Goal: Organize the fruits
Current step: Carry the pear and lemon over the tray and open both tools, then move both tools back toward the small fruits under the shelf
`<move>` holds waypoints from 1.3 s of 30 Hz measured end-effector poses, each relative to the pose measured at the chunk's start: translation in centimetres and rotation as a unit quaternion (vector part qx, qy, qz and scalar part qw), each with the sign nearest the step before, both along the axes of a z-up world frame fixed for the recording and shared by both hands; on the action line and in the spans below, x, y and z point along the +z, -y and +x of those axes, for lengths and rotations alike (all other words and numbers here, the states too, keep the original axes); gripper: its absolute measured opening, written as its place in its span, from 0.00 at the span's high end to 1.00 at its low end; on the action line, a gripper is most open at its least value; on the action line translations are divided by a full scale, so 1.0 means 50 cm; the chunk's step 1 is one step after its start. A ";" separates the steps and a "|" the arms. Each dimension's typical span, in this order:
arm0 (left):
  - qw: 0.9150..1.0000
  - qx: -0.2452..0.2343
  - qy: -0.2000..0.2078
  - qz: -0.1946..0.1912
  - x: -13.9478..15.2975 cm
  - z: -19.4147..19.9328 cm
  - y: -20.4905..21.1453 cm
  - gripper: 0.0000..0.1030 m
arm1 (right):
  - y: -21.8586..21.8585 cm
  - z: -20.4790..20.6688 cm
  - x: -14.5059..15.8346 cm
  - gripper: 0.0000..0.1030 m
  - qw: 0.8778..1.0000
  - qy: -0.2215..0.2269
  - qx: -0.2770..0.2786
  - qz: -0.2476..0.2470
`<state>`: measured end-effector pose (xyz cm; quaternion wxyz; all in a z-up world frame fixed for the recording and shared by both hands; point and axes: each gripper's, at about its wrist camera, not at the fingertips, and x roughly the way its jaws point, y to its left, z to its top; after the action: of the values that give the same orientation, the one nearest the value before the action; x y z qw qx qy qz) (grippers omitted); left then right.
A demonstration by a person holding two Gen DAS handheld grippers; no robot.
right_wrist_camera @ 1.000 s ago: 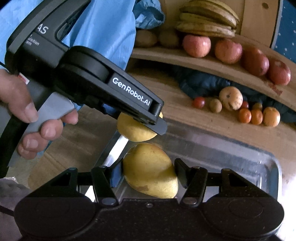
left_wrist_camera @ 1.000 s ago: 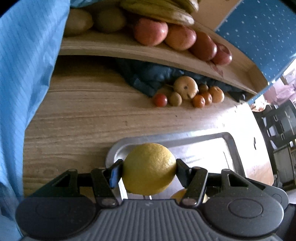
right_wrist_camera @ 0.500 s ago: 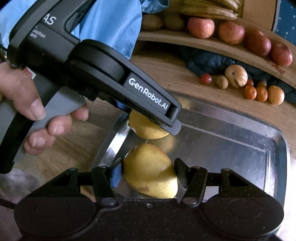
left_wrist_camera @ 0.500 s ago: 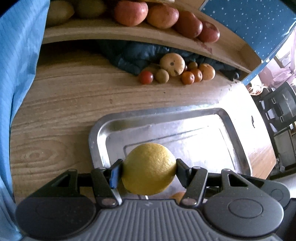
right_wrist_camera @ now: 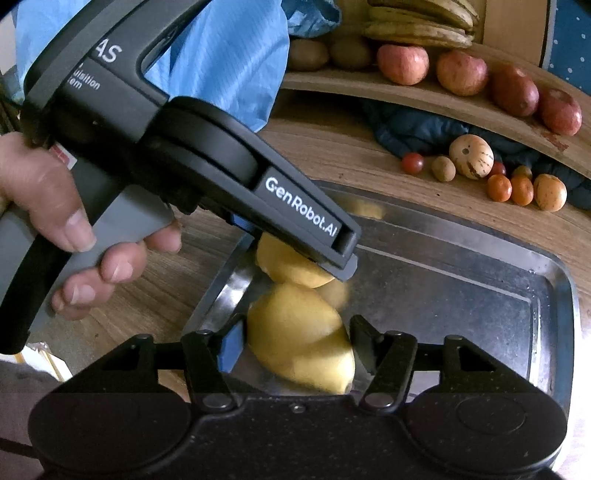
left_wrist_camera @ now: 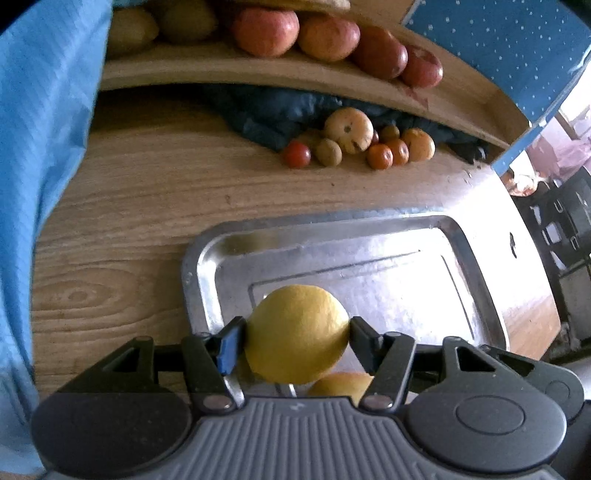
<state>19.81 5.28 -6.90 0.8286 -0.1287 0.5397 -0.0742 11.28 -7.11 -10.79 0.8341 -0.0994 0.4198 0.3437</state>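
Note:
My left gripper (left_wrist_camera: 295, 332) is shut on a round yellow lemon (left_wrist_camera: 297, 332) and holds it over the near left corner of a steel tray (left_wrist_camera: 369, 229). My right gripper (right_wrist_camera: 297, 343) is shut on a yellow pear-shaped fruit (right_wrist_camera: 299, 339) just above the same corner of the tray (right_wrist_camera: 480, 295). In the right wrist view the left gripper's body (right_wrist_camera: 221, 166) crosses from the left, with the lemon (right_wrist_camera: 284, 262) under its tip, close above the pear-shaped fruit. Part of that fruit shows below the lemon in the left wrist view (left_wrist_camera: 343, 384).
A wooden table (left_wrist_camera: 129, 221) carries the tray. Small fruits (left_wrist_camera: 354, 144) lie by a dark blue cloth (left_wrist_camera: 266, 114) at the back. A wooden shelf (left_wrist_camera: 295, 70) holds apples (left_wrist_camera: 266, 29), and bananas (right_wrist_camera: 417, 22) show on it. A blue sleeve (left_wrist_camera: 37, 147) hangs at the left.
Both grippers have moved down and forward over the tray's near left corner with their fruits still held. The lemon now sits lower, close above the pear-shaped fruit.

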 end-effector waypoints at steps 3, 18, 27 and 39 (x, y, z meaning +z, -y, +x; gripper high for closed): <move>1.000 0.007 0.013 0.010 0.013 -0.012 0.001 0.28 | 0.011 -0.009 0.002 0.31 1.000 0.004 -0.006 0.006; 0.997 0.041 0.042 0.046 0.071 -0.118 0.016 0.09 | 0.123 -0.049 0.039 0.06 0.998 0.004 -0.055 0.026; 0.994 0.023 0.047 0.094 0.097 -0.189 0.019 0.01 | 0.163 -0.087 0.045 0.01 0.996 -0.007 -0.087 0.026; 0.989 0.023 0.028 0.142 0.104 -0.192 0.013 0.00 | 0.182 -0.077 0.035 0.01 0.993 -0.026 -0.116 0.002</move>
<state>10.23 4.63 -1.68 0.8547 -0.0196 0.5185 0.0187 7.45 -16.22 -9.02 0.8574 -0.0394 0.4492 0.2480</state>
